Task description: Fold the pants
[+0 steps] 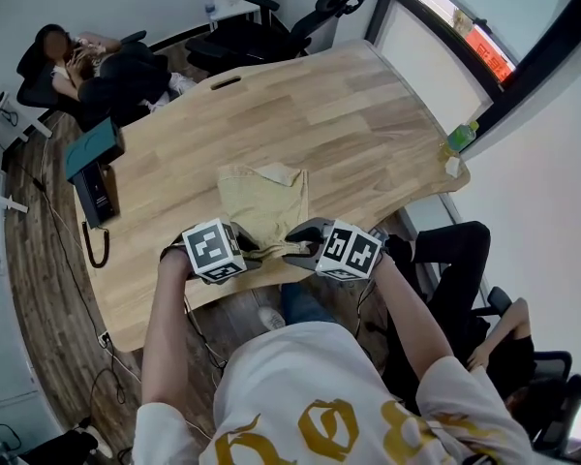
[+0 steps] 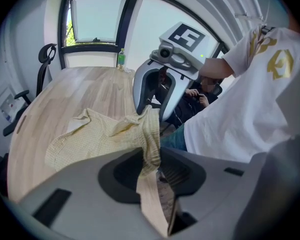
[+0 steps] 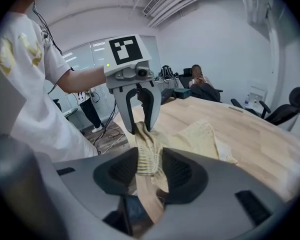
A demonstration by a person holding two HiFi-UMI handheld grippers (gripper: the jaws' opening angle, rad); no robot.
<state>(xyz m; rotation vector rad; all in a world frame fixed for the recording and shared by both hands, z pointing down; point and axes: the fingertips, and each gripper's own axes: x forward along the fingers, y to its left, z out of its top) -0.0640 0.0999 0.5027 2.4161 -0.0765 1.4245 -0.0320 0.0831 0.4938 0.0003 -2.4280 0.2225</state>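
Pale yellow pants (image 1: 263, 201) lie crumpled on the wooden table (image 1: 349, 114), close to its near edge. My left gripper (image 1: 251, 251) is shut on the near hem, with bunched cloth pinched between its pads (image 2: 151, 156). Close beside it, my right gripper (image 1: 293, 250) is shut on the same hem, and a fold of fabric fills its jaws (image 3: 149, 166). The two grippers face each other: the right gripper (image 2: 150, 111) shows in the left gripper view and the left gripper (image 3: 138, 126) in the right gripper view. The rest of the pants (image 2: 85, 134) spreads away over the table (image 3: 250, 134).
A green bottle (image 1: 460, 136) stands at the table's far right corner. A teal box (image 1: 92, 148) and a black device (image 1: 99, 194) sit at the left edge. Office chairs (image 1: 271, 27) stand behind the table. One person sits at the back left (image 1: 87, 66), another at the right (image 1: 465, 260).
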